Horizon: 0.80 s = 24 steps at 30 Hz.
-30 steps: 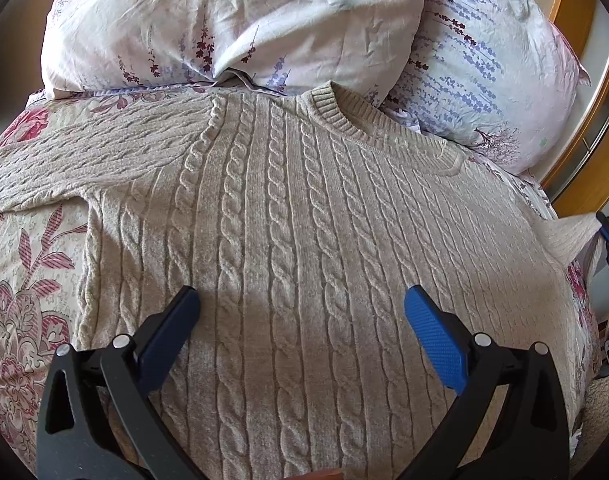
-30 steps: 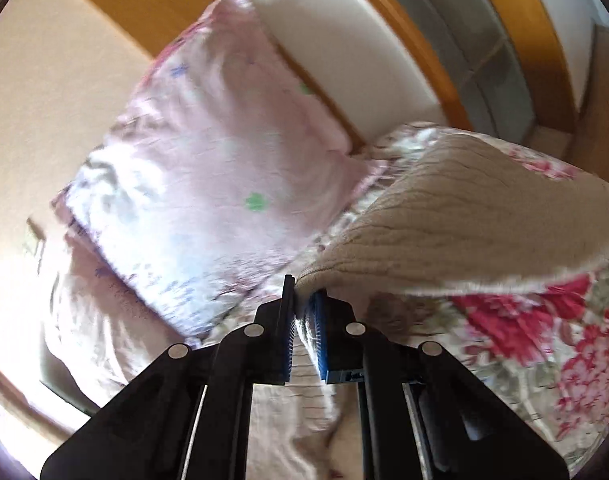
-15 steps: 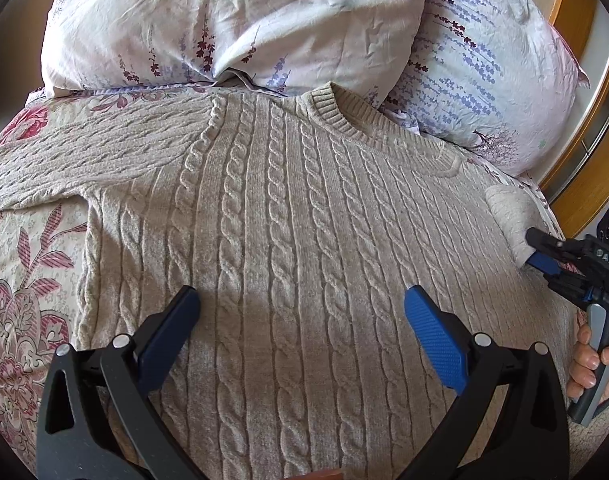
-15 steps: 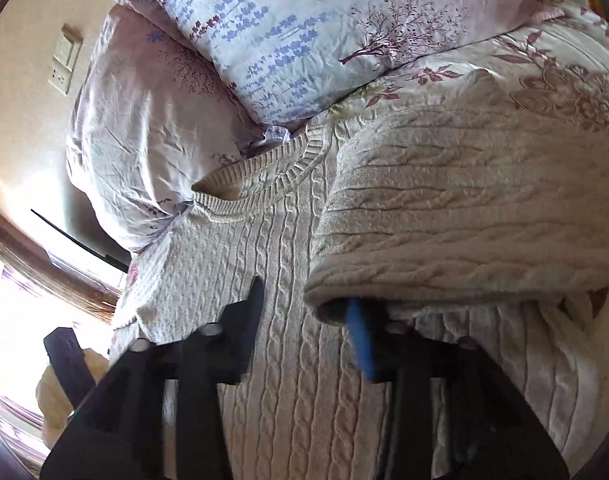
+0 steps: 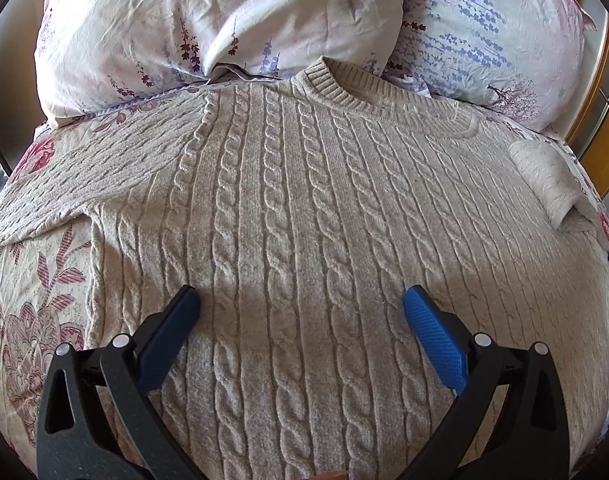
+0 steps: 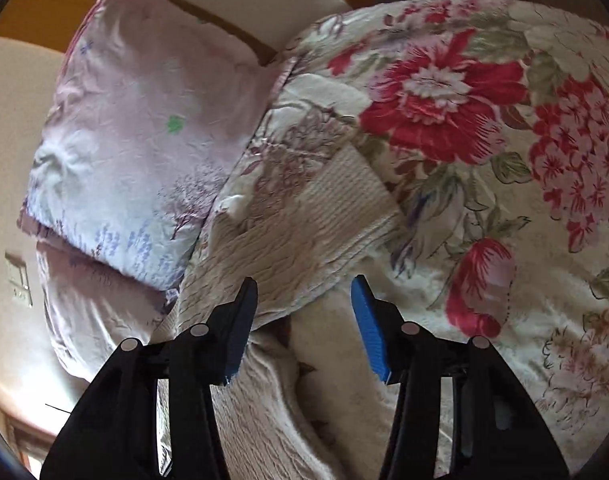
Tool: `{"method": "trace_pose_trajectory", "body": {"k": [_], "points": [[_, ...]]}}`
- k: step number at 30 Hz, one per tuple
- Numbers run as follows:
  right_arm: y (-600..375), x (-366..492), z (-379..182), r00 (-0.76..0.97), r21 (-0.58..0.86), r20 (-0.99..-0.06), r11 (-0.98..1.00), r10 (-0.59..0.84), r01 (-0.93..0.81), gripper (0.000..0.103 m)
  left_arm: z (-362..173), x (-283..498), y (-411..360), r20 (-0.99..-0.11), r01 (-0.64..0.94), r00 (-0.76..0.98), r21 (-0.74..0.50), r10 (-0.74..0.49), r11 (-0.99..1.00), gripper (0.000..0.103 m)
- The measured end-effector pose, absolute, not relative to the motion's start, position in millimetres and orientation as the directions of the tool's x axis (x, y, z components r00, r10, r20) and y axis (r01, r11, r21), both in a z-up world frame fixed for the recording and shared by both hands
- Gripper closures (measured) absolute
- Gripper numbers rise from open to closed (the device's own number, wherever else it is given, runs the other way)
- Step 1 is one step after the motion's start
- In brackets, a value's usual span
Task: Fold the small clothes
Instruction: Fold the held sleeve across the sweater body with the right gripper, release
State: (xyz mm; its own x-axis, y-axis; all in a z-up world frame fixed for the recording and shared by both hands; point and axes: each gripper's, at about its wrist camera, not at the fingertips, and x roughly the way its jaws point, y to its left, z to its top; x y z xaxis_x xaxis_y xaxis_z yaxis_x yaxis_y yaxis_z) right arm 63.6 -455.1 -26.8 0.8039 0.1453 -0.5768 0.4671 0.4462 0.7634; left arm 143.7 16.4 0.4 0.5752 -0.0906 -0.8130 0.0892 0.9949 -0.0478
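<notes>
Two grippers are in view, each with black frames and blue ribbed pads. The left gripper [image 5: 300, 312] is spread wide in the lower part of its frame and grasps nothing; its fingers sit over the lower body of the sweater [image 5: 304, 220]. The sweater, a beige cable-knit with raised rope columns and a ribbed round collar, lies flat across the floral bedspread [image 5: 28, 300], filling the frame centre. One sleeve cuff [image 5: 544, 184] lies folded onto the body at the right edge. Two crinkled, flower-printed pillows [image 5: 224, 20] occupy the upper frame. The right gripper [image 6: 304, 312] is parted and empty, with the folded sleeve [image 6: 304, 232] just beyond its pads.
</notes>
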Motion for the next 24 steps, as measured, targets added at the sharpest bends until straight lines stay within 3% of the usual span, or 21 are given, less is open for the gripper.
{"method": "trace_pose_trajectory", "body": {"k": [4,6,8,11,15,20,24], "points": [[-461,69,-35,0.809,0.761,-0.581,0.413,0.091,0.5,0.058,0,144,15,-0.814,0.089,0.574,-0.043,-0.087,0.995,0.002],[-465,73,-35,0.804,0.747,-0.592,0.408,0.051,0.524,0.067,0,144,15,-0.814,0.089,0.574,-0.042,-0.086,0.995,0.002],[-472,78,-39,0.792,0.725,-0.61,0.418,0.02,0.548,0.092,0,144,15,-0.814,0.089,0.574,-0.043,-0.086,0.995,0.002],[-473,88,-36,0.794,0.714,-0.608,0.447,0.014,0.539,0.093,0,144,15,-0.814,0.089,0.574,-0.042,-0.086,0.995,0.002],[-447,108,7,0.871,0.758,-0.486,0.533,0.078,0.376,0.093,0,144,15,-0.814,0.089,0.574,-0.042,-0.086,0.995,0.002],[-369,151,69,0.899,0.787,-0.291,0.616,0.326,0.031,0.093,0,144,15,-0.814,0.089,0.575,-0.044,-0.087,0.995,0.002],[-288,194,80,0.807,0.786,-0.227,0.591,0.545,-0.178,0.094,1,145,15,-0.813,0.088,0.576,-0.052,-0.093,0.995,0.002]]}}
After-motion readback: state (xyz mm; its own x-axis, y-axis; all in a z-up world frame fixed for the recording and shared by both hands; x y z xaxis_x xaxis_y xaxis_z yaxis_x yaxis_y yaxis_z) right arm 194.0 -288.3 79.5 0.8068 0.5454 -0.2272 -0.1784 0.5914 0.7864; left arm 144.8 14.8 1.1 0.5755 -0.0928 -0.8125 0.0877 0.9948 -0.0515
